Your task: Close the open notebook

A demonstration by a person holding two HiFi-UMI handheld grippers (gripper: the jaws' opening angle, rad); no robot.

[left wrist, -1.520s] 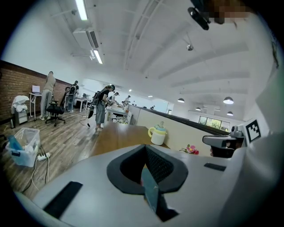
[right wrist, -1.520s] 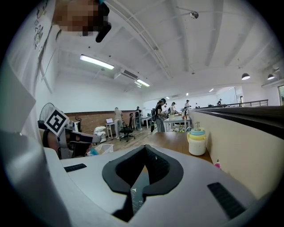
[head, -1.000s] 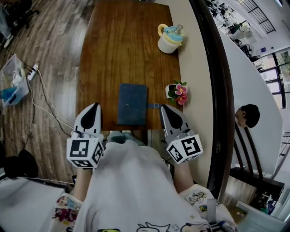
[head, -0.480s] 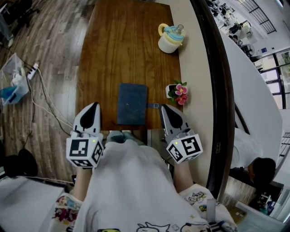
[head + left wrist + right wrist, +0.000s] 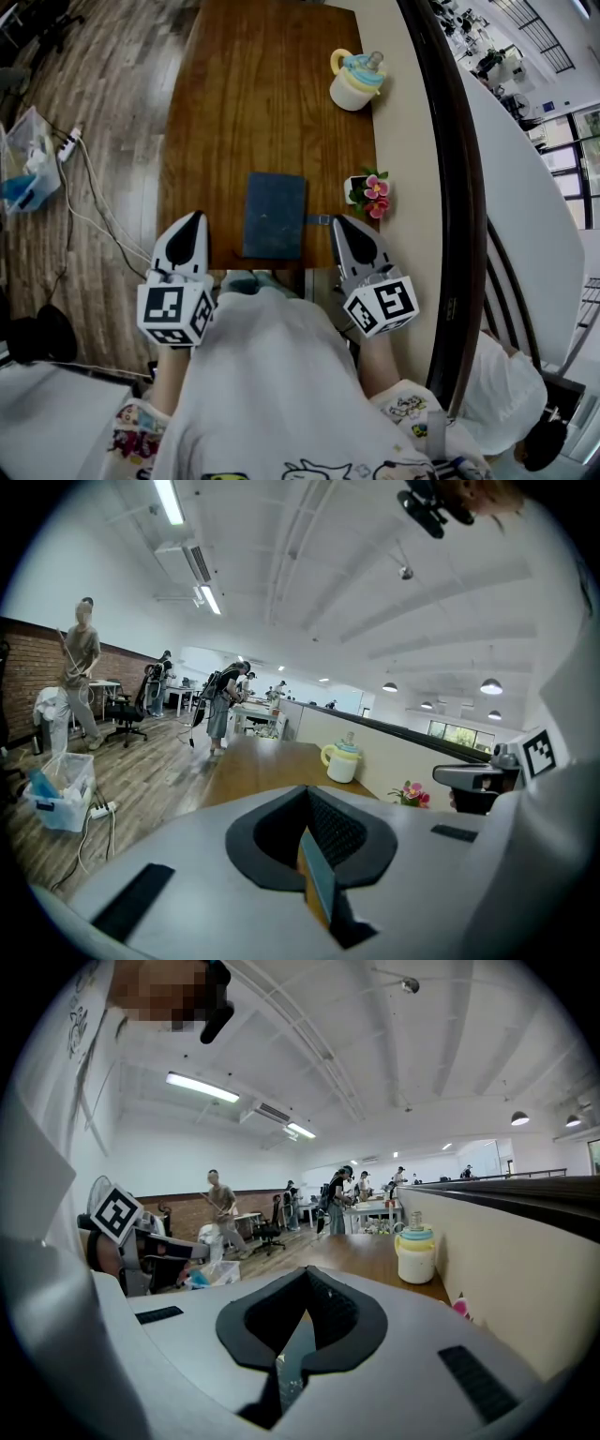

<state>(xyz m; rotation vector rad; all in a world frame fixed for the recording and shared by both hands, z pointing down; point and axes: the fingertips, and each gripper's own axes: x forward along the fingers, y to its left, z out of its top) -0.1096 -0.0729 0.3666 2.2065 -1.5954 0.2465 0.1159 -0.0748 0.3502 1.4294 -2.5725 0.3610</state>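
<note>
bystander [image 5: 502, 389] at right edge moved down to lower-right corner.

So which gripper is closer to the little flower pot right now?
Right. In the head view the right gripper sits just below and left of the flower pot, while the left gripper is on the far side of the blue notebook.

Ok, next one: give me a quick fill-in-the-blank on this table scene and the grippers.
The blue notebook on the wooden table is ____, not open.
In the head view, the pink flowers stand to the notebook's ____.
The left gripper and right gripper both have jaws ____, with nothing between them.
The lidded cup has a ____ handle.
Missing words: closed; right; shut; yellow.
</note>
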